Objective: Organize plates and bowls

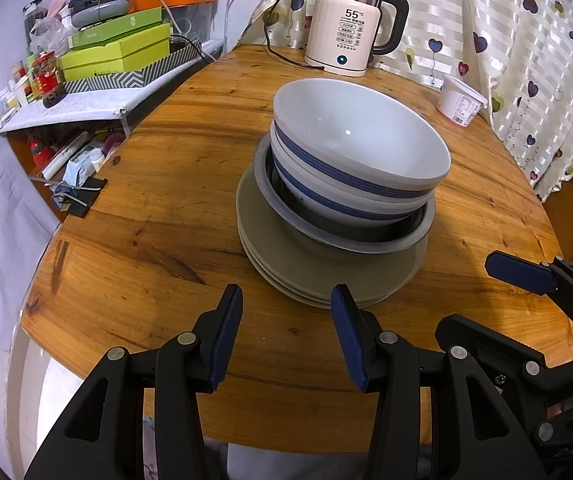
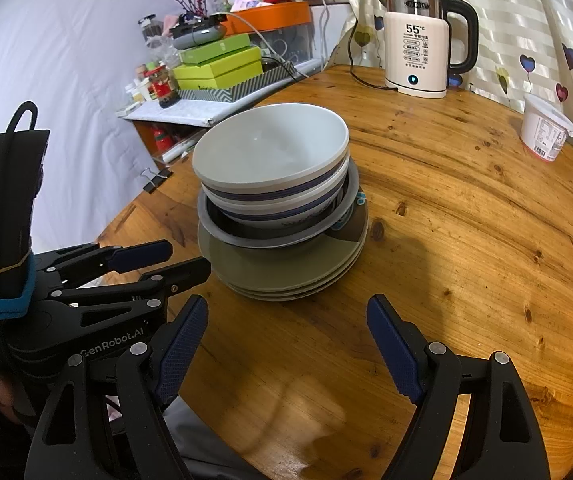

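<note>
Both tools open and empty, short of the stack.

Left tool [image 1: 286,308] and right tool [image 2: 286,316] gaping near the plates [image 1: 326,276]; bowls [image 1: 362,148] nested on the plates, mid-bench [image 1: 158,208]. Probably glazed, slippery, breakable: best gripped at the top rim.

Near the table [image 1: 158,216] centre stands 1 stack: 3 plates [image 1: 326,276] at bottom, a metal basin [image 1: 350,236] on them, 2 nested bowls [image 1: 358,148] in the basin. Behind the stack, at the far edge, stands a kettle [image 1: 346,28] w/ its cord trailing left. A tub [image 1: 460,104] sits far right, by the curtain [image 1: 526,60]. Left of the table is a shelf [image 1: 66,108] w/ boxes [image 1: 118,52] and jars [image 1: 44,76] on it. A binder clip [image 2: 154,180] lies at the table's left edge. The left gripper [image 1: 286,300] & right gripper [image 2: 286,312] sit before the stack, side by side, nothing btw their fingers.
</note>
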Available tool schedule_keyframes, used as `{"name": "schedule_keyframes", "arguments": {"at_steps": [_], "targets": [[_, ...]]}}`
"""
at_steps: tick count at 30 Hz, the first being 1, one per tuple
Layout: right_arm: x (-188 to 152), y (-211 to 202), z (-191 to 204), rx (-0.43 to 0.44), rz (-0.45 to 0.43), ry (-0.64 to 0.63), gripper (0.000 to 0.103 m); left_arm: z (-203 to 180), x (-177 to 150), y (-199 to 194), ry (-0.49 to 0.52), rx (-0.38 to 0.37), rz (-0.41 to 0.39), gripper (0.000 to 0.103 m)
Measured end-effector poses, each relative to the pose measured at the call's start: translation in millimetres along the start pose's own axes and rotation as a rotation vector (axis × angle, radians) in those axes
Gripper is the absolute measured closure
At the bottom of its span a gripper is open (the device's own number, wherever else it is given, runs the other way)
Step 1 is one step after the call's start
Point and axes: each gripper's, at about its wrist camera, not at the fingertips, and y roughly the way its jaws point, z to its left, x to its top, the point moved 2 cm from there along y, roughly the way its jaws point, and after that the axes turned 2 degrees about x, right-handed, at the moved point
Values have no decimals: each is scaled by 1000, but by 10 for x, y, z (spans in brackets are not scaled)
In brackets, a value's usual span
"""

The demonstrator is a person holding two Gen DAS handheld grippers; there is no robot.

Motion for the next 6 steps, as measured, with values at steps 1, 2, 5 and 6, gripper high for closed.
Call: {"name": "schedule_keyframes", "arguments": {"at_steps": [1,2,5,6], "targets": [[0,1,-4,0,0,0,20,4,-2,-1,-1,0,0,56],[0,0,-1,0,0,0,21,-4,-1,-1,-3,-2,0,56],[0,0,-5,0,0,0,20,-8,-6,2,-7,-3,2,56],[0,0,-6,0,-1,0,20,-8,-6,0,-7,-3,2,56]]}}
